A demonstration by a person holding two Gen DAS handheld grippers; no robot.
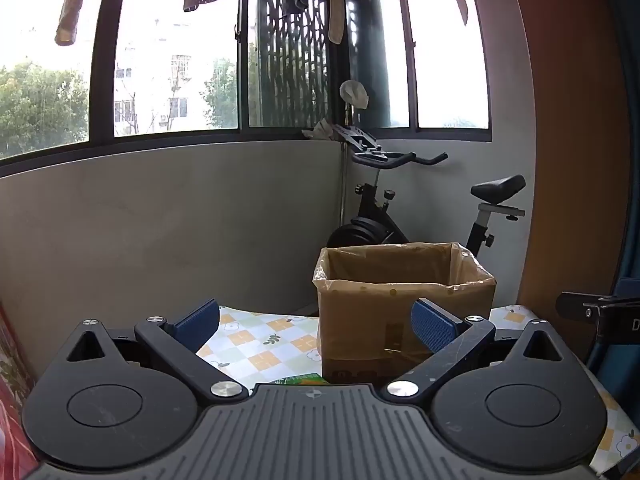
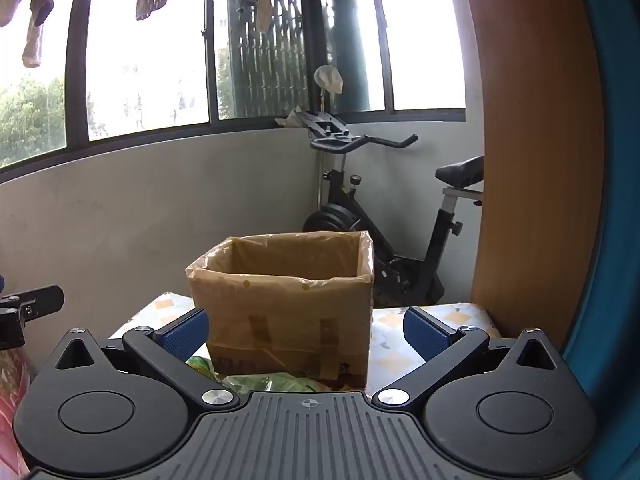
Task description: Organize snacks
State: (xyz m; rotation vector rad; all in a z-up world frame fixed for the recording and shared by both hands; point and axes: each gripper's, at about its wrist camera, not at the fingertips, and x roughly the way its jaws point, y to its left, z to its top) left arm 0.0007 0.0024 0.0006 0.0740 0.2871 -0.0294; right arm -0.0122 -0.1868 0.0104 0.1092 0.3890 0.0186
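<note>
Both claws, the left claw [image 1: 316, 320] and the right claw [image 2: 306, 330], hang wide apart and empty, aimed at the open brown cardboard box lined with clear plastic [image 2: 286, 300]. This looks like the start: nothing is picked yet. Green snack packets [image 2: 264, 382] lie just in front of the box, so the next move calls for dipping down to them. The box stands on the counter's checked floral cloth [image 1: 256, 344]; behind the box are a black exercise bike [image 2: 384, 216] and windows.

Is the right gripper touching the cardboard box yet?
Apart. The right wrist view shows the right gripper open, its fingers flanking the cardboard box from nearer the camera.
</note>
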